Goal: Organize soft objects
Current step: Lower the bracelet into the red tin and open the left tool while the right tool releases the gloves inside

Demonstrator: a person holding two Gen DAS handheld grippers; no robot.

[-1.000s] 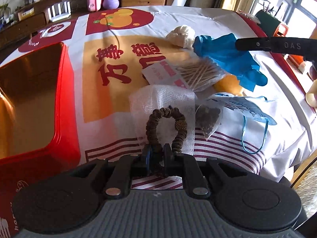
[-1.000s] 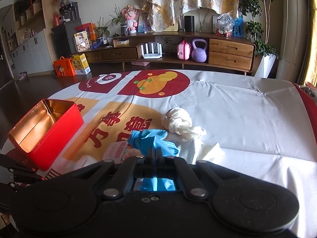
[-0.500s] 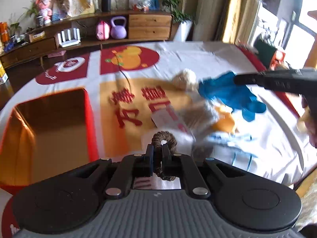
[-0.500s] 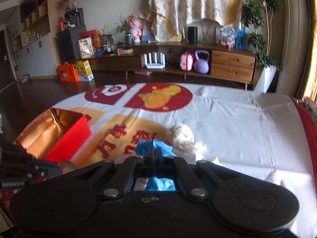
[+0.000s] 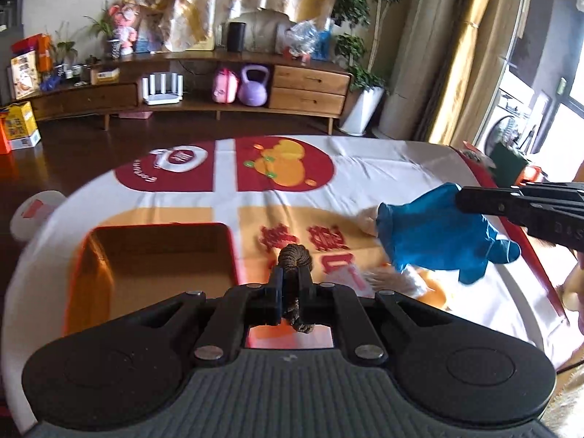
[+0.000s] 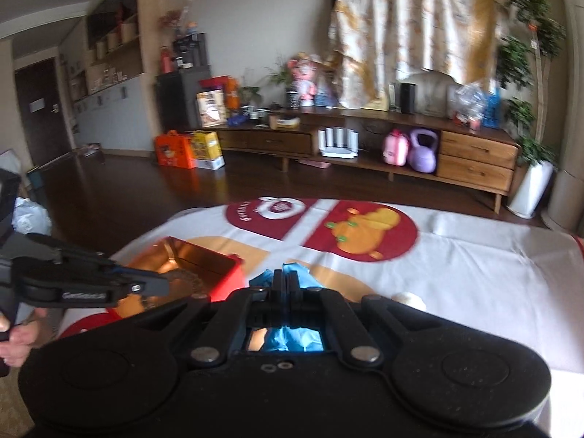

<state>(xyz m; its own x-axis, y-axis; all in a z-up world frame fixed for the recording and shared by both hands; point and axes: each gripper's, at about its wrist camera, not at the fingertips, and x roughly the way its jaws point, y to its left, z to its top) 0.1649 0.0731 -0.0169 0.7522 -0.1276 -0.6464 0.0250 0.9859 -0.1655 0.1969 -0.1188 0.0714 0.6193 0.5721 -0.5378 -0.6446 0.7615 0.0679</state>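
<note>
Above the table: your red tin (image 5: 153, 255) lies open-topped, clear air over it.
Left gripper (image 5: 292, 273): clenched on brown braided ring (image 5: 294, 255).
Right gripper (image 6: 285, 277): clenched on blue glove (image 5: 438, 237).

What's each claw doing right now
Left claw: closed on the brown hair tie.
Right claw: closed on the blue glove.

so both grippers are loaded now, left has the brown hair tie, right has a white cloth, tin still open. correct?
Not quite. The right gripper is shut on a blue glove, not a white cloth; the left wrist view shows it hanging from the fingers. The left gripper does hold the brown hair tie, and the red tin is open.
</note>
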